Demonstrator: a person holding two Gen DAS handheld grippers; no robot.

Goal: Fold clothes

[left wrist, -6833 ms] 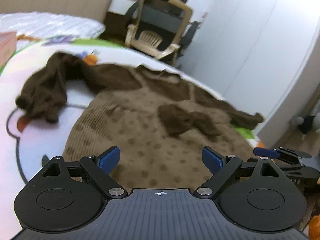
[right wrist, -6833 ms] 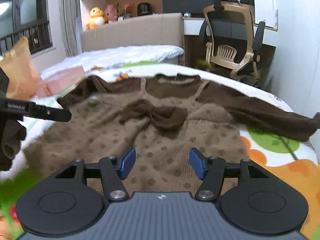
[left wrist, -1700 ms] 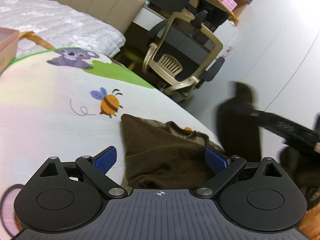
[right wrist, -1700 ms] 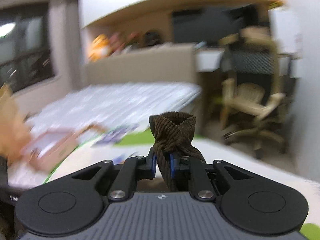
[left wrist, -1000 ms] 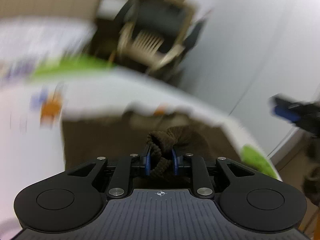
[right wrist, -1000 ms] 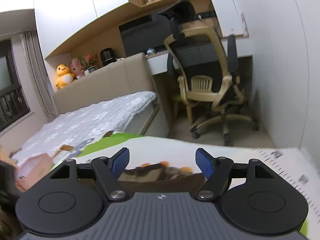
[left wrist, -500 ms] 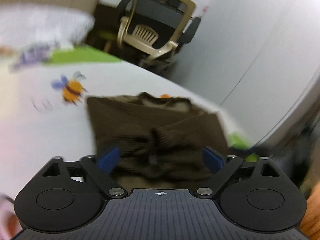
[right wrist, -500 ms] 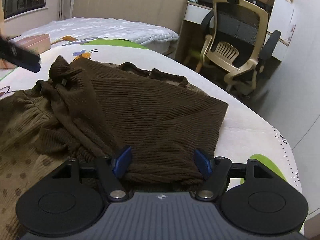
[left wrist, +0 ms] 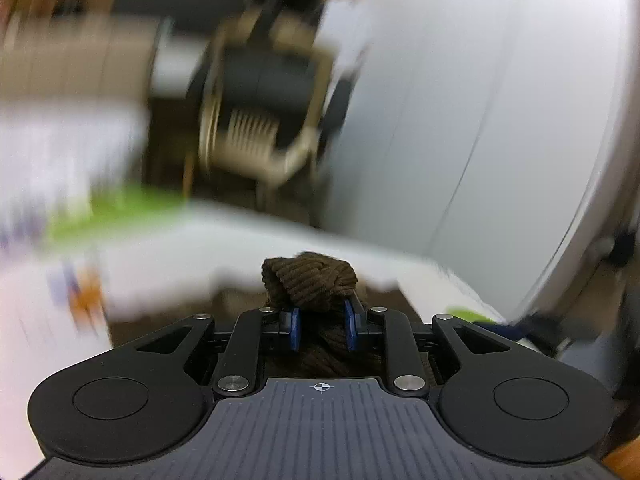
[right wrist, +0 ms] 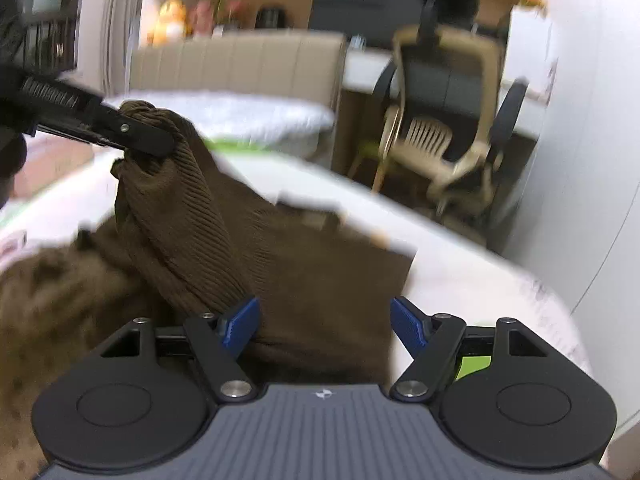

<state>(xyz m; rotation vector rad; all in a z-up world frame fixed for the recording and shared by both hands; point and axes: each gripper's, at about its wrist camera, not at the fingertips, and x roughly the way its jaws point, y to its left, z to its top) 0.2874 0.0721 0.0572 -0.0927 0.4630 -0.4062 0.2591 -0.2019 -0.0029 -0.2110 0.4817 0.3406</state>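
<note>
The left tongs [left wrist: 320, 326] pinch the brown sleeve [right wrist: 176, 208], lifted up-left of the wide-open, empty right tongs [right wrist: 325, 322].

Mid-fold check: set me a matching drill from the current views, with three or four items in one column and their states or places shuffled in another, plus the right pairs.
Column one:
1. left gripper
2. right gripper
3. dark brown ribbed sleeve
4. beige office chair

Column two:
A. jaws wide open above the folded fabric
B. stands past the far edge of the mat
C. shut on bunched fabric
D. lifted up off the garment

Pairs: 1-C, 2-A, 3-D, 4-B
</note>
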